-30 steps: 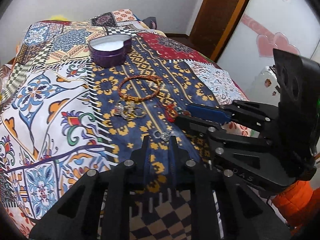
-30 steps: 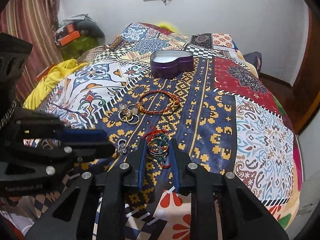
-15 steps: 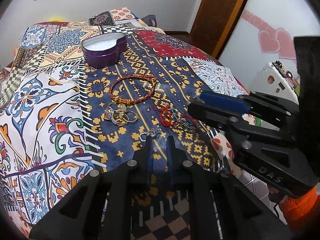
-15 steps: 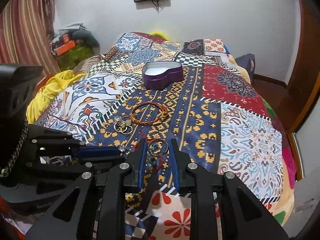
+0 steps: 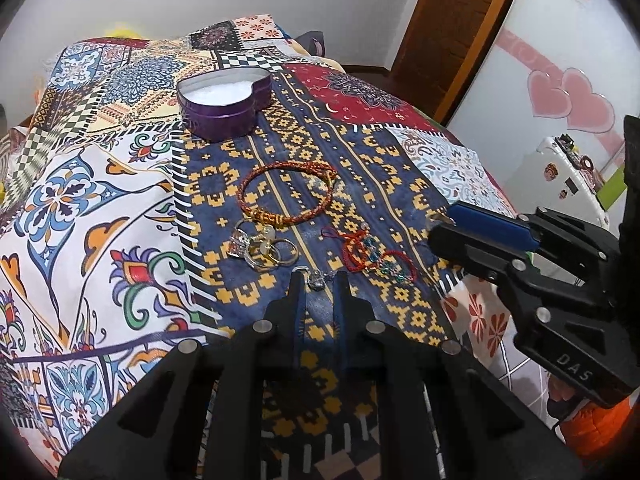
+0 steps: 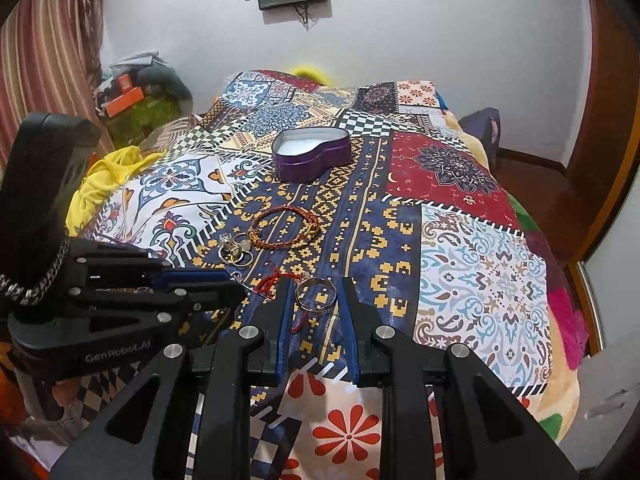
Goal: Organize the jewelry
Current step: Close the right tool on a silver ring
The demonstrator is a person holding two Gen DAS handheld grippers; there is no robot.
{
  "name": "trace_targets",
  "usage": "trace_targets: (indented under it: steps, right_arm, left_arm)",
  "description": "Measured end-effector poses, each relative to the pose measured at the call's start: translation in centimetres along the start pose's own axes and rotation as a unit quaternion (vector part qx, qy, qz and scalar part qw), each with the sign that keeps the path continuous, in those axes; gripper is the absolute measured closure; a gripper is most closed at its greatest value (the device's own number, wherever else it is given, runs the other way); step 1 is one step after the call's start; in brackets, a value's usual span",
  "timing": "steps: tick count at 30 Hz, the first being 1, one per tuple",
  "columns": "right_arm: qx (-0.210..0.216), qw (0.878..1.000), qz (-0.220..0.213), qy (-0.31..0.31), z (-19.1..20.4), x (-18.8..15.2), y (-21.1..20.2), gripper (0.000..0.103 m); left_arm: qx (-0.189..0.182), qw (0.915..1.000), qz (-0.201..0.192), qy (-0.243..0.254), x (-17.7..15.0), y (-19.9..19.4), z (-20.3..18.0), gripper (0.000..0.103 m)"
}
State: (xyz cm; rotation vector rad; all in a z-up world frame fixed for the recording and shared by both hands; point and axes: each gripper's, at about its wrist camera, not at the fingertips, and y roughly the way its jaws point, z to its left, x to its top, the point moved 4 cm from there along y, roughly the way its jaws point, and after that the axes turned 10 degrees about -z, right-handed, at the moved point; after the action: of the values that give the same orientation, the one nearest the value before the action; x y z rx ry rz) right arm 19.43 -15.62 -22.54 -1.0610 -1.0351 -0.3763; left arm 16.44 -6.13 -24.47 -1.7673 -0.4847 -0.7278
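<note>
**Ring in right tongs, left on charm**

Patchwork bedspread (image 6: 480,264) carries a purple heart-shaped tin (image 6: 311,154), open, far end. My right tongs (image 6: 316,294) clamp a silver ring (image 6: 316,294), lifted. My left tongs (image 5: 317,280), narrow, straddle a small silver charm (image 5: 316,280); can't confirm grip.
</note>
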Motion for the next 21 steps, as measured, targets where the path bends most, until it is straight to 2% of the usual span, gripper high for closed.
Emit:
trace_targets:
  steps: [8,10,13,21]
  right_arm:
    - [0.0,1.0,-0.001,0.002,-0.2,-0.2,-0.2,0.083]
    - [0.0,1.0,0.0,0.003,-0.2,-0.2,-0.1,0.083]
    - [-0.001,1.0,0.0,0.004,-0.3,-0.1,-0.1,0.083]
    - [-0.004,1.0,-0.015,0.008,-0.4,1.0,-0.2,0.083]
  left_arm:
    - [0.002,1.0,-0.002,0.001,0.5,0.8,0.2,0.089]
    - [0.001,1.0,-0.005,0.003,0.5,0.8,0.0,0.094]
    - [0.0,0.9999,-0.011,0.008,0.5,0.5,-0.1,0.094]
    - [-0.004,0.9979,-0.062,0.015,2.6,-3.0,-0.5,0.094]
